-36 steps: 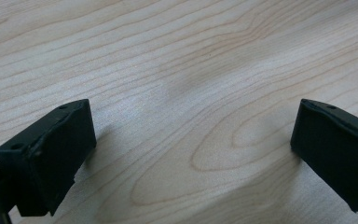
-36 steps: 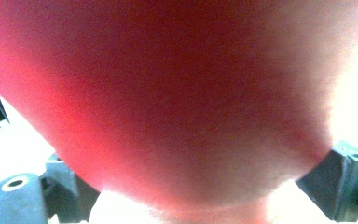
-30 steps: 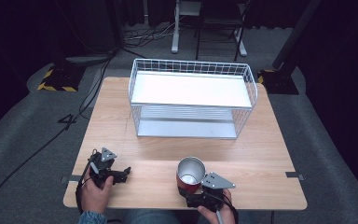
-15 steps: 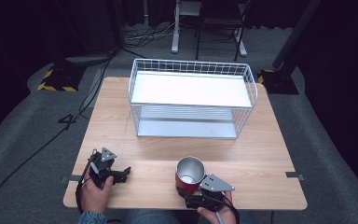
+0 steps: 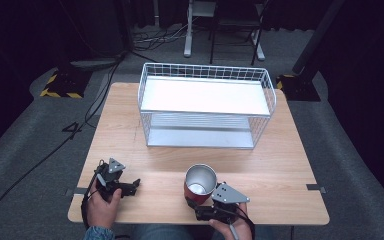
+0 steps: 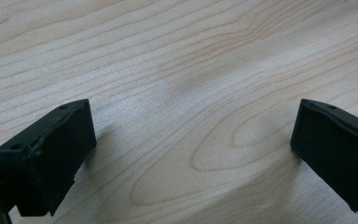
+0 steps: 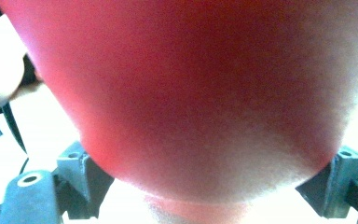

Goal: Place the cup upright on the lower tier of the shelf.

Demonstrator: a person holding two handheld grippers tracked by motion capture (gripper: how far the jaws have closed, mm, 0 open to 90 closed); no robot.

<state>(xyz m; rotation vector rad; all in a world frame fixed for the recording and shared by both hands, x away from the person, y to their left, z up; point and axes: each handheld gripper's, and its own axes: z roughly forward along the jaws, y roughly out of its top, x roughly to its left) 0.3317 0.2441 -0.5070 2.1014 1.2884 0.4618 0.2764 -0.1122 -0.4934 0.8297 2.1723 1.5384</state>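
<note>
Cup [image 5: 199, 183]: one, red outside and metal inside, upright on the tabletop [image 5: 280, 165] near its front edge, with the right gripper [image 5: 200, 206] at its base. One white wire rack [image 5: 206, 105] stands behind, both shelves bare. Left gripper [image 5: 130, 186] rests apart at the front left.

Left gripper view: jaws spread wide over bare wood.

Right gripper view: jaws bracket the cup's lower wall, seemingly clamped. Judged step: grasp made; next, lift and carry toward the rack.
</note>
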